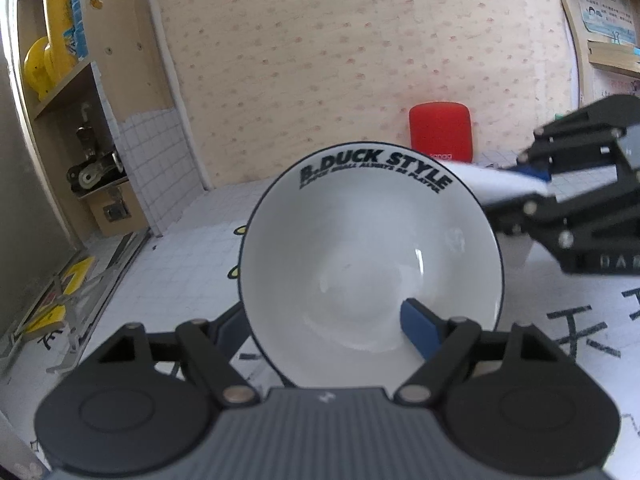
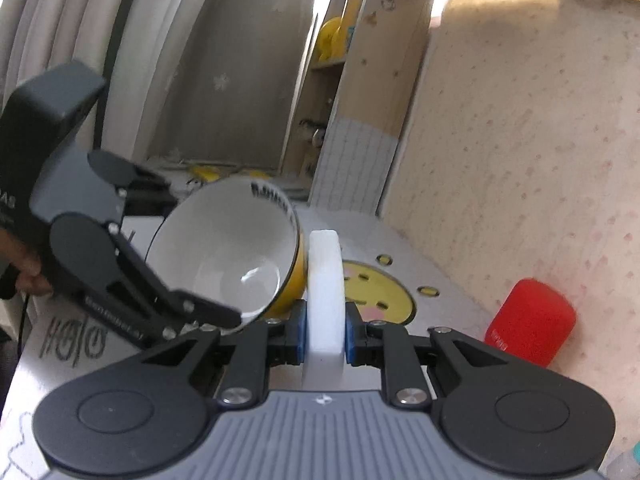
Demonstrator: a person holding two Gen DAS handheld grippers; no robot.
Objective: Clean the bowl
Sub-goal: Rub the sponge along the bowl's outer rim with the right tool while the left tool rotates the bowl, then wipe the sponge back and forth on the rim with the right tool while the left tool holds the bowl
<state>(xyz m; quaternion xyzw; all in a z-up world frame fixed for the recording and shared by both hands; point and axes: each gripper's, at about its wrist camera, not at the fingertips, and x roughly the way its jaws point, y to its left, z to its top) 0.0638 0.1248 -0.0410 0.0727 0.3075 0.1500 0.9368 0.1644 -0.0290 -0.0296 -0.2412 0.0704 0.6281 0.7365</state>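
White glazed inside, yellow outside: the bowl [image 1: 372, 264] fills the centre of the left wrist view, held up off the surface and tipped so its mouth faces the camera, black lettering along the far rim. The left claw [image 1: 332, 328] has it by the near rim, one blue pad [image 1: 418, 328] inside the bowl and the other finger behind the wall, jaws partway apart around that wall. At the right edge the right claw [image 1: 536, 184] comes in, clamped tight on a white sponge [image 2: 325, 300], which in the right wrist view stands edge-on just beside the bowl's rim, not yet inside. To wipe well, I'd say keep the bowl tilted toward the sponge, turn the sponge's flat face into the curve, and sweep rim to base without jarring the rim grip. A red speaker [image 1: 440, 132] stands behind, against the wallpaper.
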